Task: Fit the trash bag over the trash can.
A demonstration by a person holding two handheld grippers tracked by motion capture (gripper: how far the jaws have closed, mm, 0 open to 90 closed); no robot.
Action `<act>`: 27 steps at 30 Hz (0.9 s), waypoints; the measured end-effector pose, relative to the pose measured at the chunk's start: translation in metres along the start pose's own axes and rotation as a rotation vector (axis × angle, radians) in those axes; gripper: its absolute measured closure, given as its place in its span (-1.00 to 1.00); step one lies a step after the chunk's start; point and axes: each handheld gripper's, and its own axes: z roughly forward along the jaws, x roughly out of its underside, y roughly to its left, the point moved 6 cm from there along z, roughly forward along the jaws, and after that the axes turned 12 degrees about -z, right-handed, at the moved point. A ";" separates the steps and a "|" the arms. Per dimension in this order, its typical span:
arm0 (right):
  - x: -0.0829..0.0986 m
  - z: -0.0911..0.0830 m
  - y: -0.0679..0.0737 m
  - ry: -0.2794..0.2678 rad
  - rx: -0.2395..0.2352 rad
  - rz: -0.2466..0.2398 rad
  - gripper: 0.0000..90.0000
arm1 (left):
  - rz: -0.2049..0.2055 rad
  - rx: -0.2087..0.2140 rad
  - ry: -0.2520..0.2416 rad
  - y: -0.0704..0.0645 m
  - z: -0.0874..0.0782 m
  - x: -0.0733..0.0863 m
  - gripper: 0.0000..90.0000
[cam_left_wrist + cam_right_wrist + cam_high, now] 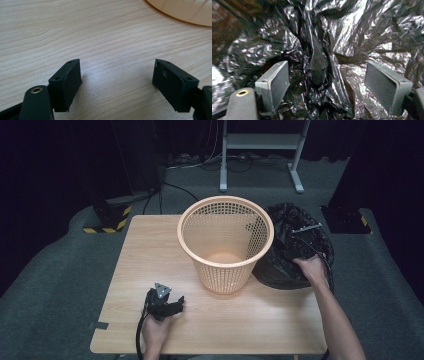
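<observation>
My right claw (325, 87) gapes wide, pushed into the crumpled black plastic bag (319, 50) just right of the orange mesh plastic basket (225, 242). My left claw (116, 85), also wide, rests on the wooden table (75, 30) before that basket.

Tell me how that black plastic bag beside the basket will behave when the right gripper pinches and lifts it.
The black plastic bag is thin, crinkled film, so it will probably sag and trail limply. Its glossy folds may slip between the right gripper's open jaws. It looks light and unlikely to resist.
</observation>
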 end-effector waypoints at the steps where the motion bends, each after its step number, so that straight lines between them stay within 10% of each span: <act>1: 0.001 0.002 0.000 0.007 0.001 -0.005 -0.56 | 0.000 0.000 0.000 0.000 0.000 0.000 -0.49; 19: 0.009 0.027 0.006 0.091 -0.018 -0.002 -0.49 | 0.000 0.000 -0.001 0.000 0.000 0.000 -0.49; 27: 0.015 0.037 0.010 0.116 -0.039 0.009 -0.12 | -0.001 0.000 -0.001 0.000 0.000 0.000 -0.48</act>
